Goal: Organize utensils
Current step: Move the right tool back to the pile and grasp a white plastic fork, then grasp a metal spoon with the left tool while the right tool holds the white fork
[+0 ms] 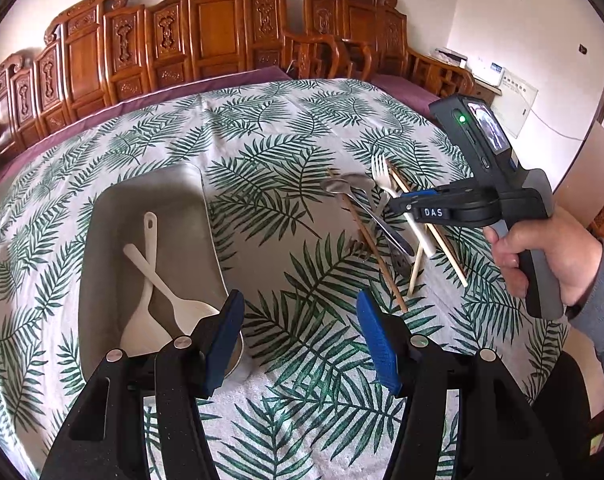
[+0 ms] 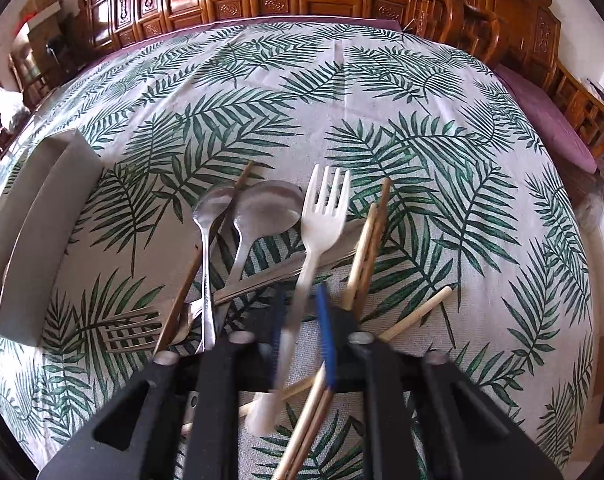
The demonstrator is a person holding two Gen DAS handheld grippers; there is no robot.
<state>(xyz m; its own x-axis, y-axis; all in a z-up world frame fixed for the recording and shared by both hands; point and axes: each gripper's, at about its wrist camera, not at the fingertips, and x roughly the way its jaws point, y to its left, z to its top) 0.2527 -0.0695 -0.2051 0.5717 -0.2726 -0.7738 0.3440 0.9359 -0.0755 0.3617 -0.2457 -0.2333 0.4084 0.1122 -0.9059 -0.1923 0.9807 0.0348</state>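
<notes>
Over the leaf-print tablecloth (image 2: pixel 381 92), the right gripper (image 2: pixel 302 312) is pinching the white plastic fork (image 2: pixel 321 216) by its handle, in the utensil pile (image 1: pixel 381 216). The left gripper (image 1: pixel 300 320) is hanging half open and empty beside the beige tray (image 1: pixel 102 216).

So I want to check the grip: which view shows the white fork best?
The right wrist view: the white fork fills the centre, its handle between the jaws. The left wrist view shows it small and far, partly behind the right gripper.
</notes>
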